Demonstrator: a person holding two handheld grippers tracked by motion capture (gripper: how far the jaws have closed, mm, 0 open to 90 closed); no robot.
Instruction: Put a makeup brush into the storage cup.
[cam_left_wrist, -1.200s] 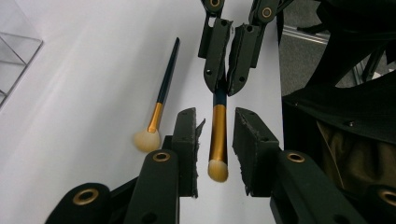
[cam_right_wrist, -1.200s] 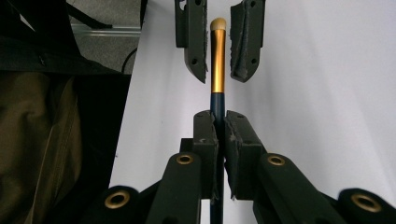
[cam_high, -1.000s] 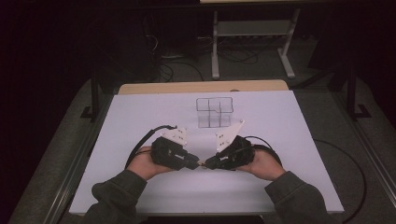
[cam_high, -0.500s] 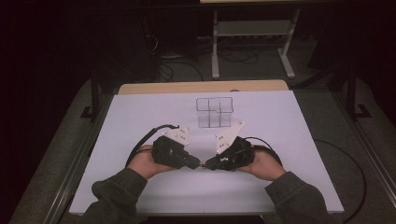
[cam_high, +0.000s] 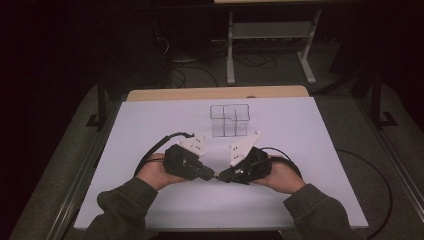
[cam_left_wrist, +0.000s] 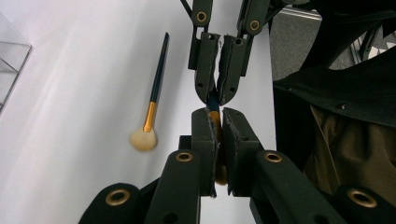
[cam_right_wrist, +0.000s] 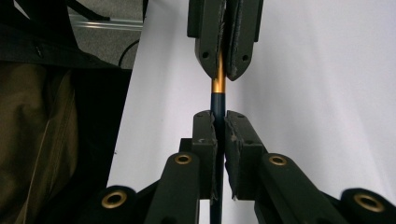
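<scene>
A makeup brush (cam_right_wrist: 218, 93) with a dark blue handle and a gold ferrule is held level between both grippers above the white table (cam_high: 310, 130). My left gripper (cam_left_wrist: 214, 114) is shut on the ferrule end, with pale bristles showing behind its pads. Facing it tip to tip, my right gripper (cam_right_wrist: 218, 116) is shut on the blue handle. In the high view the left gripper (cam_high: 207, 174) and right gripper (cam_high: 223, 176) meet at the table's front middle. A second brush (cam_left_wrist: 154, 93) with a pale fluffy head lies flat on the table beside them.
A clear plastic organizer (cam_high: 229, 120) with several compartments stands behind the grippers at mid table. Its corner (cam_left_wrist: 11, 70) appears at the left edge of the left gripper view. Black cables (cam_high: 155, 147) loop from both grippers. A metal stand (cam_high: 270, 35) is on the floor beyond the table.
</scene>
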